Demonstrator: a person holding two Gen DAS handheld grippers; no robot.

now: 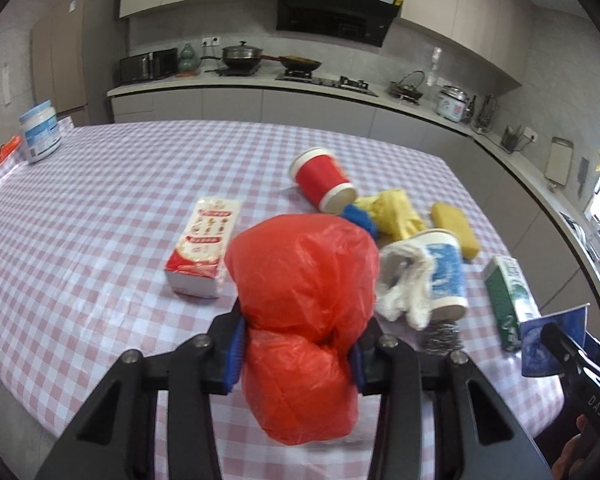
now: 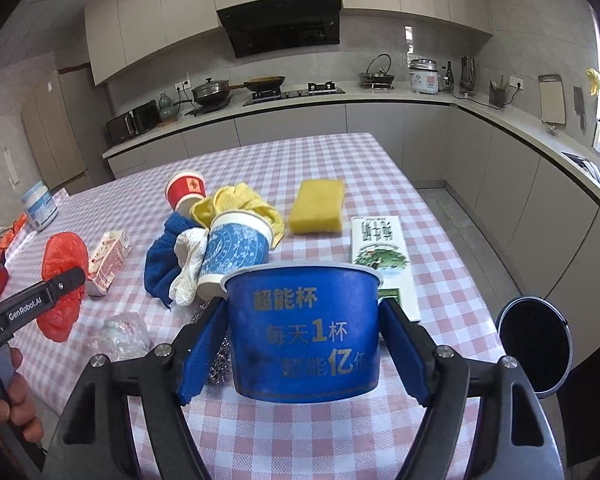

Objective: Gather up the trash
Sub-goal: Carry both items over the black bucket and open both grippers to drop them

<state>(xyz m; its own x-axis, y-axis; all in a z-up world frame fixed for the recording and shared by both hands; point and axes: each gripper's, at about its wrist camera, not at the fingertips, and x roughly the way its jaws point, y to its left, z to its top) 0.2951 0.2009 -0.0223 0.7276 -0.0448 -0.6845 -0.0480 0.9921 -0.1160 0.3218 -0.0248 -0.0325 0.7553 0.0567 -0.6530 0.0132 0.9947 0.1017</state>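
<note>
The jaws of the left gripper [image 1: 296,350] are clamped on a red plastic bag [image 1: 304,300] at lower centre of the frame; those of the right gripper [image 2: 302,350] grip a blue cup [image 2: 304,328]. Both items appear lifted off the tabletop [image 1: 100,208]; the next move likely calls for carrying them to the bin [image 2: 534,346], lower right.

red bag [image 1: 300,280]: thin crinkled plastic (glossy) | blue cup [image 2: 302,328]: smooth | tablecloth [image 1: 120,208]: glossy checked
</note>
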